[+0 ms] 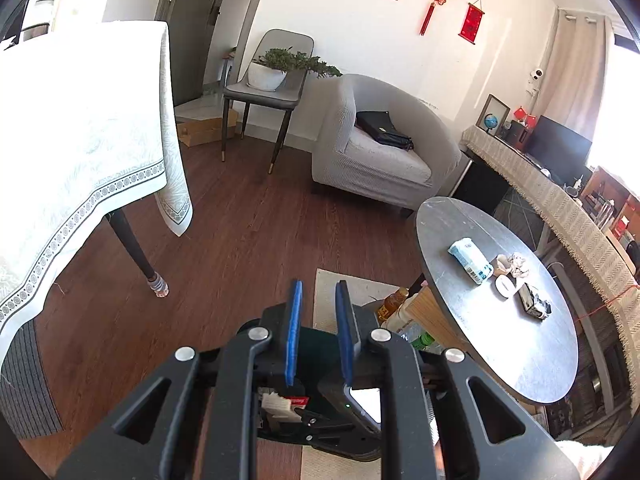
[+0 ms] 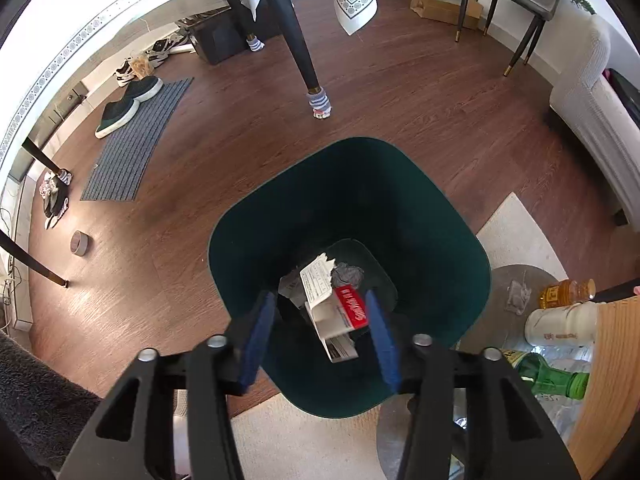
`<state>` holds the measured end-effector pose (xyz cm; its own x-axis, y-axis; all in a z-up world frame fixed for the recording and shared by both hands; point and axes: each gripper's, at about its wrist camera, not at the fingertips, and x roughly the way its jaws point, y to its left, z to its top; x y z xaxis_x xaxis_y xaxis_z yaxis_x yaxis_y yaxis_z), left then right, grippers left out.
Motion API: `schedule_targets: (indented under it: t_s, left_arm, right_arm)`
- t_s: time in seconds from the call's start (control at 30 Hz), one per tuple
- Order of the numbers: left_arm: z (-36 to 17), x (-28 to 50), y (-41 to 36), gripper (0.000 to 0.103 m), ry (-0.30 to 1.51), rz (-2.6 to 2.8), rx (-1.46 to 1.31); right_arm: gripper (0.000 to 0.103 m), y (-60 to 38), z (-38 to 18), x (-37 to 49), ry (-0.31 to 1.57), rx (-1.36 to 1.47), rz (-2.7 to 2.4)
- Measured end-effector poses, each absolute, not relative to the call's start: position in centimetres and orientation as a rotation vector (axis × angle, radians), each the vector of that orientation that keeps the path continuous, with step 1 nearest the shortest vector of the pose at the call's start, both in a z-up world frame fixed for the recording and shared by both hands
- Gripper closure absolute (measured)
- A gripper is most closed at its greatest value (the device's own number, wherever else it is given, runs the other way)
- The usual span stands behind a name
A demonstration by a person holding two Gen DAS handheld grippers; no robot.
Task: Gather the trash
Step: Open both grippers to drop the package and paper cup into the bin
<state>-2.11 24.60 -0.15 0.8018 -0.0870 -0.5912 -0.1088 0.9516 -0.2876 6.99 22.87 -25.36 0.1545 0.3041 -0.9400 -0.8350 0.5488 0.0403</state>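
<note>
A dark green bin (image 2: 420, 216) stands on the wood floor. Inside lie a red-and-white carton (image 2: 340, 314), a paper slip (image 2: 318, 278) and a grey wad (image 2: 347, 274). My right gripper (image 2: 320, 344) hovers open and empty over the bin's mouth. My left gripper (image 1: 318, 308) is open and empty, held above the right gripper and the bin (image 1: 320, 346). On the round grey table (image 1: 520, 344) lie a blue tissue pack (image 1: 470, 260), crumpled paper (image 1: 516, 264), a white tape roll (image 1: 505, 286) and a small dark wrapper (image 1: 534, 304).
Bottles (image 2: 560, 324) and a wooden box (image 2: 612, 380) stand right of the bin. A cloth-covered dining table (image 1: 72, 128) is left, its leg (image 2: 296, 40) beyond the bin. A grey armchair (image 1: 380, 160), a chair with a plant (image 1: 272, 80), a doormat with shoes (image 2: 132, 136).
</note>
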Motion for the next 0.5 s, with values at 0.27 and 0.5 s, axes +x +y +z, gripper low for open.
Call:
schedule_targets:
  t_s: [0.27, 0.5]
  left_arm:
    - [1.5, -2.1, 23.6, 0.085, 0.601, 0.005, -0.315]
    - [3.1, -2.0, 22.1, 0.085, 0.564, 0.029, -0.269]
  right_arm:
    - [0.05, 21.7, -22.7, 6.2, 1.11, -0.522, 0.921]
    - [0.05, 20.0, -16.4, 4.9, 1.021, -0.437, 0.997]
